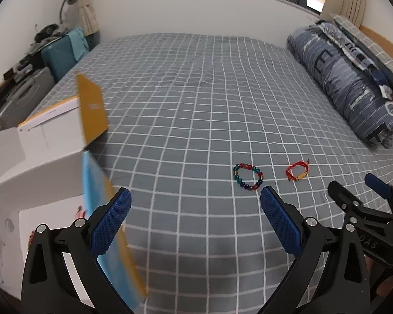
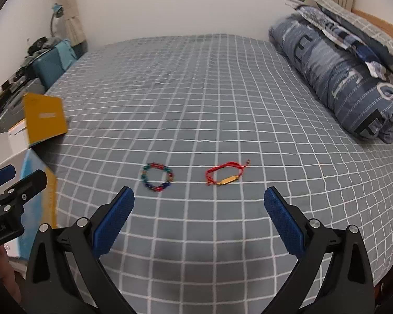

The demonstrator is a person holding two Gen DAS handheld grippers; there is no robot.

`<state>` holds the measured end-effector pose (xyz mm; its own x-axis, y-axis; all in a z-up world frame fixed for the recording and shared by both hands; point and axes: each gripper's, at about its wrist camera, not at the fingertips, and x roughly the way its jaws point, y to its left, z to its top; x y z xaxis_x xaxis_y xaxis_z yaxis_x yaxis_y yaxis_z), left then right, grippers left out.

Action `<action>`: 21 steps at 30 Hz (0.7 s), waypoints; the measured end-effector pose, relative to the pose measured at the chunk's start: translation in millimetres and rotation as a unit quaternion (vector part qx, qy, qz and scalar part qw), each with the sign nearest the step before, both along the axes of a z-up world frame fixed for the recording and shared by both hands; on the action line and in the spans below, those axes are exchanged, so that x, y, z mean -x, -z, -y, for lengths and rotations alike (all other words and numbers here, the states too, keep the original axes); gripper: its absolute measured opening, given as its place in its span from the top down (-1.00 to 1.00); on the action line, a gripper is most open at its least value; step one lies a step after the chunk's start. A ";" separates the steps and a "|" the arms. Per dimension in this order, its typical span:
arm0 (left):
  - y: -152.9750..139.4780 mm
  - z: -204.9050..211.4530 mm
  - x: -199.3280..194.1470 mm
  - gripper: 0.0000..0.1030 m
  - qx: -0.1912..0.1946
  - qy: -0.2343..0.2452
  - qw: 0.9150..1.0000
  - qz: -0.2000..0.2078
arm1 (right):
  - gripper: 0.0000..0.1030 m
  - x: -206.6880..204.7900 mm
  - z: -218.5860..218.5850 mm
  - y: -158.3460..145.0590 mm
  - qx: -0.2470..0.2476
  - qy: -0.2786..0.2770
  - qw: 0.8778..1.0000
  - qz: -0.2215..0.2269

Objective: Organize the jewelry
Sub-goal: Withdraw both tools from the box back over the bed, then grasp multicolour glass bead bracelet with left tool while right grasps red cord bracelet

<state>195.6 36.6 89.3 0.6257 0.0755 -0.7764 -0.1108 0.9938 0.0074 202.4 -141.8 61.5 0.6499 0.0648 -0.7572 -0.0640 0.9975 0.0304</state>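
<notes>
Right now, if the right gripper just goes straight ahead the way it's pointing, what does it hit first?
Probably the red cord bracelet, lying on the bedsheet roughly centred ahead of the open right gripper. The beaded bracelet sits off to its left. Depth is uncertain.

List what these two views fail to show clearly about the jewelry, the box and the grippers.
- Box interior: left wrist view, hidden by its white walls and blurred yellow flaps.
- Beaded bracelet: right wrist view, motion-blurred, beads uncountable.
- Red cord bracelet: gold plate markings too small in both views.
- Right gripper and left gripper: handles cut off by the bottom edge.
</notes>
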 end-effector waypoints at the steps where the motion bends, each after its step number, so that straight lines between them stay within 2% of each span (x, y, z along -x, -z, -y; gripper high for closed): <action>1: 2.6 0.6 -5.1 -0.89 -0.002 0.000 1.000 -0.002 | -0.85 -6.3 4.2 2.7 0.000 0.002 1.000 -0.003; 7: 26.0 16.7 -55.1 -0.89 0.001 0.015 1.000 -0.022 | -0.85 -48.7 21.6 27.9 0.006 0.008 1.000 -0.024; 12: 58.2 24.9 -96.7 -0.89 -0.001 0.023 0.999 -0.044 | -0.85 -80.4 31.4 55.6 0.002 0.011 0.999 -0.043; 21: 117.5 29.7 -138.1 -0.88 0.002 0.028 0.996 -0.090 | -0.85 -125.6 46.7 106.1 -0.024 0.020 0.996 -0.088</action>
<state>333.7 6.9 -28.2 0.4794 0.0412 -0.8766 -0.0528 0.9984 0.0181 327.9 -188.5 -44.6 0.5097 0.0810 -0.8565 -0.0145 0.9962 0.0855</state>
